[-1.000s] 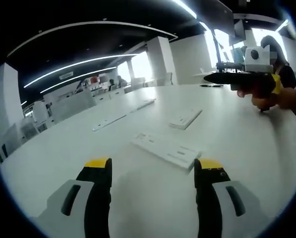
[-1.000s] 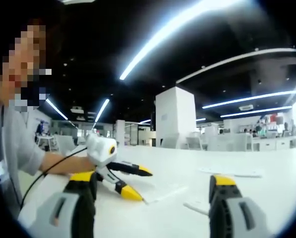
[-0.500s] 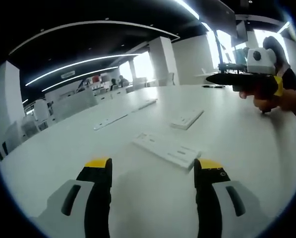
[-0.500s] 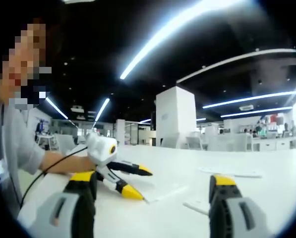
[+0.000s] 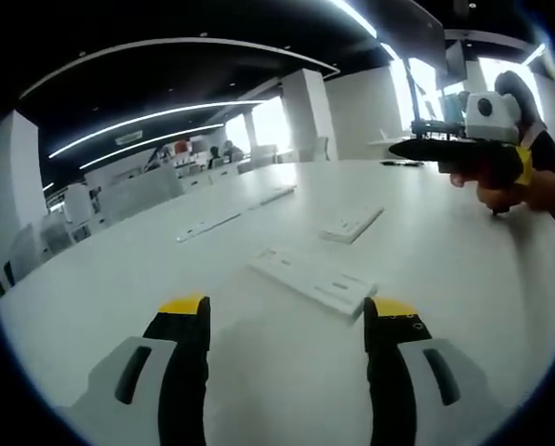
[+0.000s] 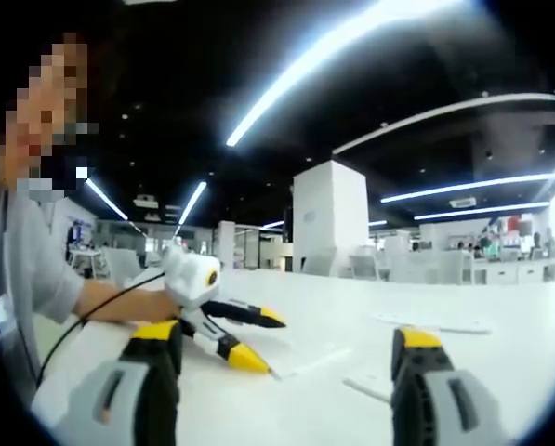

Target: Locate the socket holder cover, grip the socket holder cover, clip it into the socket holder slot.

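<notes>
Left gripper view: left tongs [image 5: 287,321] gape empty, low over the table [image 5: 119,279]; the holder [image 5: 312,279] lies just ahead between the jaws, cover [image 5: 351,223] beyond. Right tongs [image 6: 285,348], raised and spread, hold nothing, likely awaiting the pickup.

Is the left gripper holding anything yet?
No, the left gripper is open over the bare table, short of the white strip.
</notes>
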The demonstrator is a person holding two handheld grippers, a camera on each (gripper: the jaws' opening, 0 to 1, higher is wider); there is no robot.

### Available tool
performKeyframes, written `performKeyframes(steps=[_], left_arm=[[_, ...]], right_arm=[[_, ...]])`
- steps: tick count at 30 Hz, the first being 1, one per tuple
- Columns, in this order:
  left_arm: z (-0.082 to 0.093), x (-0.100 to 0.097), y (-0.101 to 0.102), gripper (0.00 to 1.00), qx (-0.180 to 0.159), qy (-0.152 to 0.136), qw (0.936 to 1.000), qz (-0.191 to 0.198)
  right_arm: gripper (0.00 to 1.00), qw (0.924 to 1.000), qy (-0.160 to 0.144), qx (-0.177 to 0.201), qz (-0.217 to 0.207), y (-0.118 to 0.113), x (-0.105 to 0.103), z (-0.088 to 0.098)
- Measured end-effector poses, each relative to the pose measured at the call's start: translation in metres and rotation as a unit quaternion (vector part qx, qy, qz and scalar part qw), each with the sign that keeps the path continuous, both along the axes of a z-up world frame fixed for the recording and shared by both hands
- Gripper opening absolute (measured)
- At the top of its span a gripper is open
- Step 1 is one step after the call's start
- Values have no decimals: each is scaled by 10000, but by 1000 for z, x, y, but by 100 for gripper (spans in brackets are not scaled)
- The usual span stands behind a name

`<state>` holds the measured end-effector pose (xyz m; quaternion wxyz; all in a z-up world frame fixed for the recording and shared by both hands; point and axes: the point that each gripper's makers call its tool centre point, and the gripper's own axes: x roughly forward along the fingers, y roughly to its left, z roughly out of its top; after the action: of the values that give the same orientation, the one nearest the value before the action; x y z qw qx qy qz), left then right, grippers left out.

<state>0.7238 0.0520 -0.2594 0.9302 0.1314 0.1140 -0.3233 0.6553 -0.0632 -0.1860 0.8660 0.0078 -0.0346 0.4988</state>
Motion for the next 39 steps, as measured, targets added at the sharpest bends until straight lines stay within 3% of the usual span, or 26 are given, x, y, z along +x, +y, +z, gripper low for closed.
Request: performKeyframes(steps=[39], left_arm=[[5, 3, 2, 66, -38, -127, 9999, 77]], right_arm=[[94, 10000, -2, 32, 27, 3, -5, 0]])
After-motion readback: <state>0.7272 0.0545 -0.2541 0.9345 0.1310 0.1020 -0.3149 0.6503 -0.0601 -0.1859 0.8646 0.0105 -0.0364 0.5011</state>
